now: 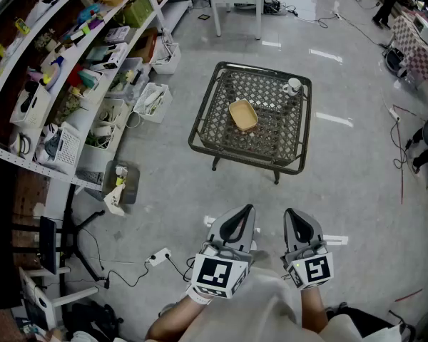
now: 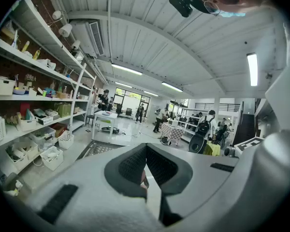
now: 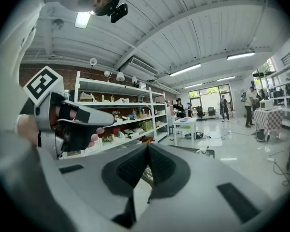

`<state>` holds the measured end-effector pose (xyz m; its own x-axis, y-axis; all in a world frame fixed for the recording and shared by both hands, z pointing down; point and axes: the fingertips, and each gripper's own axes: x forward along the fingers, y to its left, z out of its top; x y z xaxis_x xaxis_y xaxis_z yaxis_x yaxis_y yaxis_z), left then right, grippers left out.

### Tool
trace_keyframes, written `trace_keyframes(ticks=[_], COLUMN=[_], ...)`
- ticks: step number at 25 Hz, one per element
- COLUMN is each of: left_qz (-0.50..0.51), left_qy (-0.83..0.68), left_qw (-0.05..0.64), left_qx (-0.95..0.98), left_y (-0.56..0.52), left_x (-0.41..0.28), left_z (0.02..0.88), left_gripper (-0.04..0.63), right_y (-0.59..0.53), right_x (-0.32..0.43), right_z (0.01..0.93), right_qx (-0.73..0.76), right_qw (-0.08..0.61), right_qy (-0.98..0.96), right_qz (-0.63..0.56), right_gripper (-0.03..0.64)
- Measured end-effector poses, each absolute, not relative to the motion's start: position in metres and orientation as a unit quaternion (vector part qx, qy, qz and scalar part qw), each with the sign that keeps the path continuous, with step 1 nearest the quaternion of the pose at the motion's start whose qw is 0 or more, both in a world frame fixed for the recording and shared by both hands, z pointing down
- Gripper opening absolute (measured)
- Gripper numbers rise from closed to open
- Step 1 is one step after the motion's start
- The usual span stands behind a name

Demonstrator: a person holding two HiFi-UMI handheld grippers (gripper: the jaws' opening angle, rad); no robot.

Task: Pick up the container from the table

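1. Nearest to us, low in the head view, are the left gripper (image 1: 241,216) and the right gripper (image 1: 298,219). Both have pale grey shells and carry black-and-white marker cubes. They are held side by side over the floor, well apart from the table.
2. In its own view, the left gripper (image 2: 145,151) has ribbed dark pads that meet at the tips in a narrow wedge, with nothing between them. The right gripper (image 3: 148,149) looks the same: its jaws are pressed together and empty.
3. The container (image 1: 243,115) is a shallow tan dish, oblong with rounded corners. It looks empty and lies near the middle of the table (image 1: 207,98).
4. The table is low and square, made of dark metal lattice with a raised rim and short legs. A white mug (image 1: 292,86) stands at its far right corner, apart from the container.
5. White shelving (image 1: 71,63) runs along the left, crowded with mesh baskets, bins and small bright items. More baskets sit on the grey polished floor beneath it.
6. Only the head view shows the container. The left gripper view catches a strip of the table lattice (image 2: 99,149), the shelving (image 2: 34,100) and a white desk (image 2: 105,116), with people beyond it.
7. The right gripper view shows the mug (image 3: 201,152) at the table's edge, and a hand (image 3: 63,129) wrapped round the other gripper's handle.
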<state>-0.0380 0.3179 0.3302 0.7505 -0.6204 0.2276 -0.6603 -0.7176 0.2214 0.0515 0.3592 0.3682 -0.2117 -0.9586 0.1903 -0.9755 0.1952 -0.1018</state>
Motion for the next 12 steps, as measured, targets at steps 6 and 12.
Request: trace_keyframes(ticks=[6,12], left_qz=[0.066,0.061], left_qy=[-0.357,-0.351], left_qw=[0.138,0.135], left_qx=[0.922,0.924], left_y=[0.299,0.288], left_x=[-0.068,-0.081], left_z=[0.329,0.328], left_gripper=[0.021,0.021], right_y=[0.334,0.321], right_x=[0.023,0.013], right_z=[0.358,0.346], right_qx=[0.626,0.635], right_qw=[0.052,0.026], right_qy=[-0.774,-0.768], right_qz=[0.082,0.08], right_gripper=[0.017,0.017])
